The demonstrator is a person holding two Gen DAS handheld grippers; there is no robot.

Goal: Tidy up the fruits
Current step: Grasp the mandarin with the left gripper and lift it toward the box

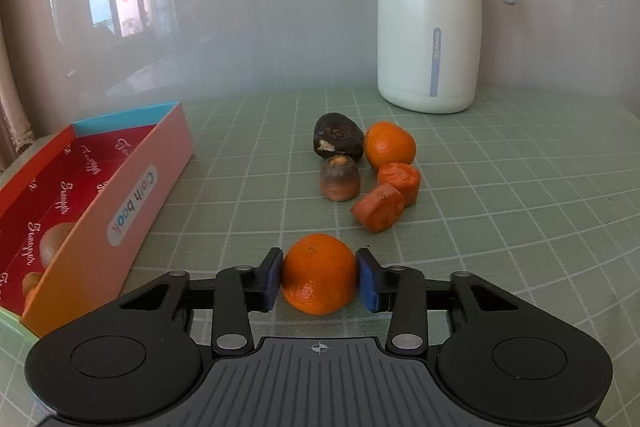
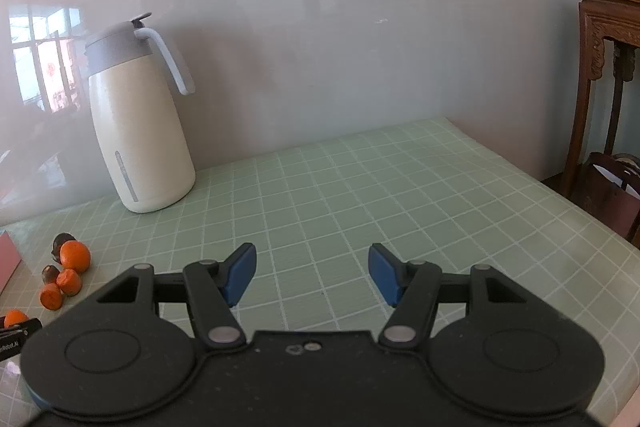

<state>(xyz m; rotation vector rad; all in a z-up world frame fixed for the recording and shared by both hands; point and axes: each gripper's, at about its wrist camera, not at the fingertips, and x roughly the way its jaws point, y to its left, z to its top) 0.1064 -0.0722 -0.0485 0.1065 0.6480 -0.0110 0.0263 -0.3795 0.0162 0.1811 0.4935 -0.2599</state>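
Box (image 1: 132, 195) cut off at left edge

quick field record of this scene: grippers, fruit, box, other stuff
left gripper: shut on near orange, on the green grid mat
right gripper: open, nothing between its jaws
loose pile: far orange, two orange pieces, dark fruit, brownish piece
box: open, left of the pile
jug: upright, behind the pile
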